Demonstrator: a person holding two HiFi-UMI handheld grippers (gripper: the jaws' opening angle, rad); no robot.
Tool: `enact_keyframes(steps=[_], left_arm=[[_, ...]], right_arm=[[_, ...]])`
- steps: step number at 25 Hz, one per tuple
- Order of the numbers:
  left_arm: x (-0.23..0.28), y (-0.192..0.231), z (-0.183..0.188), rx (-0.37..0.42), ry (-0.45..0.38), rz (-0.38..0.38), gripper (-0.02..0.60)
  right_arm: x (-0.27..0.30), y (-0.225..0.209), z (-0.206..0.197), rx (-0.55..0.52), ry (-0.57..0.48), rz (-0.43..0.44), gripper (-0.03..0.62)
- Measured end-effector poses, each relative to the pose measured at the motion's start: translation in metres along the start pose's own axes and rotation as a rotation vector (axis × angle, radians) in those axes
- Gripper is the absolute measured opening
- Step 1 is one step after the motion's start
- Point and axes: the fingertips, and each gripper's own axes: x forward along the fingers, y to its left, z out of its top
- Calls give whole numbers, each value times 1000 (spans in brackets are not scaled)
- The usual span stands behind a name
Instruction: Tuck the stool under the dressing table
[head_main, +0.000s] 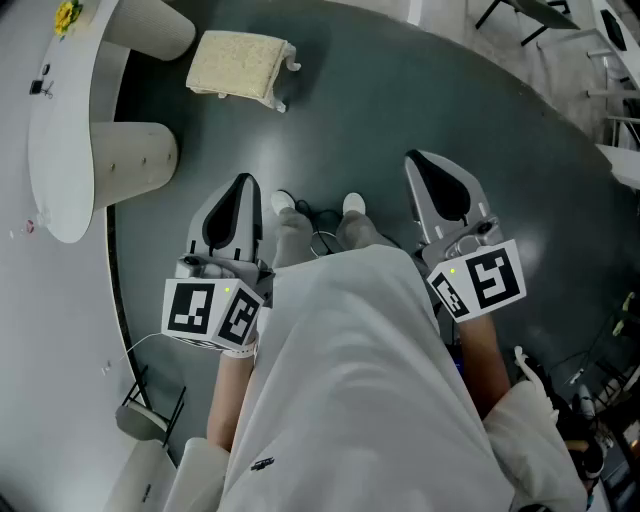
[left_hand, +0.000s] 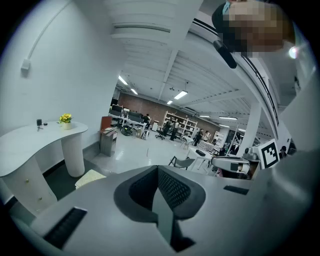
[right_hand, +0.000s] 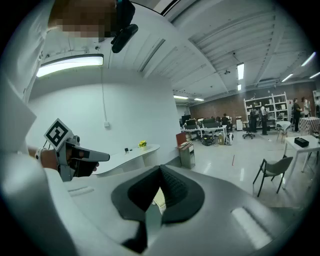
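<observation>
The stool (head_main: 240, 65) has a cream cushion and stands on the dark floor, out in front of the white curved dressing table (head_main: 60, 140) and to its right. My left gripper (head_main: 239, 192) is shut and holds nothing; it is well short of the stool. My right gripper (head_main: 430, 168) is also shut and empty, off to the right. In the left gripper view the jaws (left_hand: 158, 172) meet, with the table (left_hand: 35, 142) and the stool cushion (left_hand: 90, 178) beyond on the left. Through the right gripper view's shut jaws (right_hand: 160, 184) only a sliver of the cushion (right_hand: 157, 197) shows.
The table rests on thick round legs (head_main: 135, 160); a small yellow flower pot (left_hand: 65, 119) sits on its top. Behind it runs a white wall. A grey chair (right_hand: 272, 170) and white desks stand further off in the open office. Cables (head_main: 600, 385) lie at the lower right.
</observation>
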Motion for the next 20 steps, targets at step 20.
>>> enact_keyframes(steps=[20], left_arm=[[-51,-58,4,-8,-117,132,9]], right_arm=[[-61,-3,6,-72,-25,130,9]])
